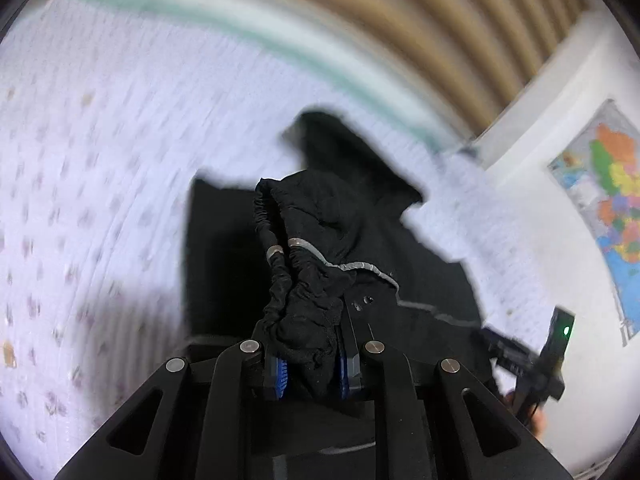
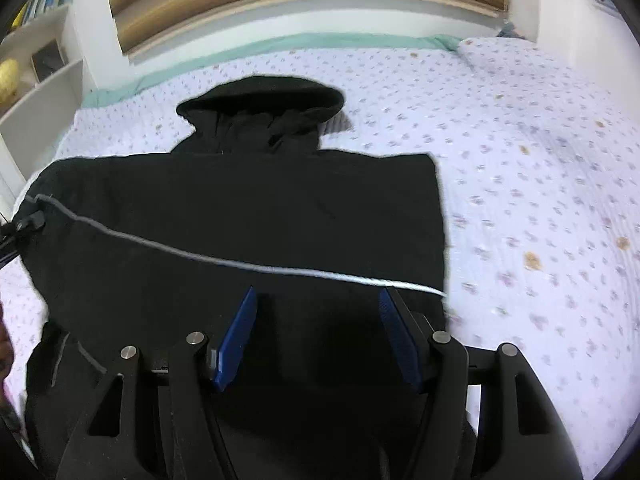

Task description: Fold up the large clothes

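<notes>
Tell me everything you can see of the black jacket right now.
The black jacket lies spread on the floral bedspread, hood at the far end. It looks like soft matte fabric, with a thin grey reflective strip across it. The left gripper is shut on a bunched elastic cuff or hem, lifting that part. The right gripper hangs open above the near part, pads apart.

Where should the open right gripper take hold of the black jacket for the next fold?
Probably the jacket's right-hand edge near the grey cord, from the bedspread side: that edge lies flat and exposed. The right gripper hangs open above; the left gripper pinches bunched fabric.
</notes>
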The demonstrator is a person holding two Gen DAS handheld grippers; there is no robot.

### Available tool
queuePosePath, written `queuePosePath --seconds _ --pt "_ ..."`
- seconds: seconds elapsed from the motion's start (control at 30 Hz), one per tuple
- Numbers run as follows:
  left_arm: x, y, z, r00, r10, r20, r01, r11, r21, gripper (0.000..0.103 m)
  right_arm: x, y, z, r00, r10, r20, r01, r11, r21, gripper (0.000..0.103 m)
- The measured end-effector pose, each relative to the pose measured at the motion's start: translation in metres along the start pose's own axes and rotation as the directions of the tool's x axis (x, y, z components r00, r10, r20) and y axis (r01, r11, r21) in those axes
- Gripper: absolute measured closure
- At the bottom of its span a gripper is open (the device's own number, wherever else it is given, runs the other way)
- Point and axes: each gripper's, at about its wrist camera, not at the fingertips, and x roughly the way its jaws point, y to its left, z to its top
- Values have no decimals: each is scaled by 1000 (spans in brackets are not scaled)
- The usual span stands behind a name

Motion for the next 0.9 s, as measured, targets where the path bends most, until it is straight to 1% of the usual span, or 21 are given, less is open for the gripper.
queuePosePath --seconds 0.03,0.07,0.1,0.13,0.2,0.23,0.27,0.33,0.4,0.43,0.47,0.5,0.53,0.57,0.6,0.63,0.7,0.73,0.77,0.8,0.9 --pt "14 13 -5 998 26 -56 -27 999 -24 84 13 4 -1 1000 -20 -18 20 1000 -2 36" --pt "37 33 -15 990 28 -139 -38 997 -72 82 29 9 -5 997 -56 -47 56 998 -11 35" --pt "48 50 -23 987 -40 -154 18 990 -142 82 41 15 -10 994 -91 -58 89 996 -28 33" --pt "48 61 -28 987 -94 -133 67 979 -191 82 48 19 -15 991 -125 -47 123 991 -50 33" --pt "49 78 -30 973 -204 -109 165 943 -289 82 51 26 -21 987 -159 -14 157 984 -82 32" --pt "47 76 -30 973 -204 -107 167 945 -281 82 51 24 -22 989 -149 -13 148 986 -78 32" --pt "45 70 -31 977 -187 -107 155 955 -252 81 51 20 -22 991 -132 -17 130 989 -67 32" --pt "33 51 -33 990 -95 -107 79 986 -144 80 49 13 -22 995 -98 -32 96 994 -50 32" --pt "17 30 -32 992 5 -129 -18 995 -103 75 43 13 -21 995 -85 -48 82 995 -53 31" --pt "9 22 -31 992 21 -126 -34 994 -99 73 38 15 -20 995 -86 -55 83 995 -52 30" --pt "-2 13 -30 994 25 -103 -34 996 -87 69 31 16 -18 994 -87 -61 85 995 -44 30" --pt "-12 7 -26 997 25 -77 -31 997 -74 63 22 17 -14 996 -73 -56 71 997 -27 29" --pt "-24 -2 -22 999 22 -36 -24 998 -57 58 9 20 -7 999 -36 -32 36 999 -3 29" --pt "-31 -5 -19 1000 15 -7 -16 999 -44 48 -4 25 2 1000 0 8 0 1000 15 29" --pt "-36 -16 -13 999 5 34 -4 1000 -20 38 -10 29 8 999 4 34 -4 1000 17 28" --pt "-35 -26 -7 998 6 61 -6 1000 2 36 -16 39 18 998 -17 62 17 1000 7 27" --pt "-21 -39 3 998 25 60 -27 999 23 35 -11 59 34 997 -55 54 57 998 -36 26" --pt "-11 -40 7 998 37 45 -39 999 32 35 -1 71 41 998 -62 30 64 996 -70 26" --pt "9 -41 12 998 64 16 -65 997 42 35 7 80 45 997 -71 14 72 993 -94 26" --pt "20 -35 13 996 87 -6 -87 995 51 35 17 89 47 996 -92 0 92 989 -118 26" --pt "59 -22 7 985 159 -69 -155 986 54 35 54 101 46 988 -142 -62 130 978 -164 26"
